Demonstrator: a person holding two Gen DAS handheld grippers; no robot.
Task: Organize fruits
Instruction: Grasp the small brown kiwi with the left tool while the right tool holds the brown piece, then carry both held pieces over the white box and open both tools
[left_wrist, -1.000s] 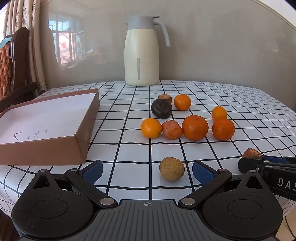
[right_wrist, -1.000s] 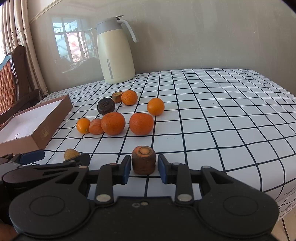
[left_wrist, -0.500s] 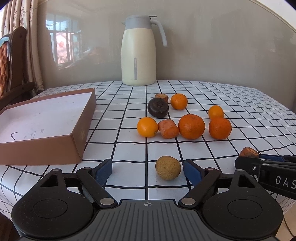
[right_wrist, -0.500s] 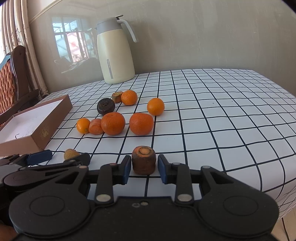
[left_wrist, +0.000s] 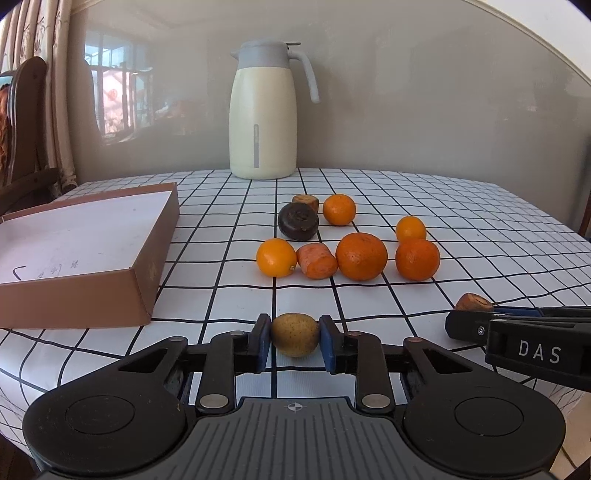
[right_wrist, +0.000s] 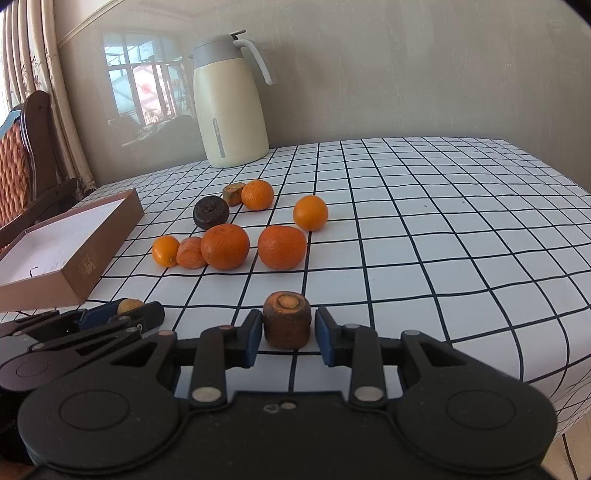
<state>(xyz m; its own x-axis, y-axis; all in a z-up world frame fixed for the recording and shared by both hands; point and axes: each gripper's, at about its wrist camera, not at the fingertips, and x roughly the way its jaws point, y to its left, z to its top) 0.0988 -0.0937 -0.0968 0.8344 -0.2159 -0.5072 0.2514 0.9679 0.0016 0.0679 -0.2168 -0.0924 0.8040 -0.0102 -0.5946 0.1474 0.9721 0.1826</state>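
My left gripper (left_wrist: 295, 338) is shut on a small yellow-brown fruit (left_wrist: 295, 334) that rests on the checked tablecloth near the front edge. My right gripper (right_wrist: 284, 330) stands around a brown carrot stump (right_wrist: 287, 319); a narrow gap shows on each side, so the pads do not clearly press it. Beyond lie several oranges (left_wrist: 361, 256), a carrot piece (left_wrist: 317, 260), a dark round fruit (left_wrist: 298, 221) and another carrot stub (left_wrist: 306, 202). An open brown box (left_wrist: 85, 236) with a white inside sits at the left.
A cream thermos jug (left_wrist: 263, 118) stands at the back by the wall. A wooden chair (right_wrist: 26, 155) is at the far left off the table. The table edge curves down close to both grippers.
My left gripper has moved forward around the yellow-brown fruit and shut on it. The right gripper and the carrot stump have not moved.
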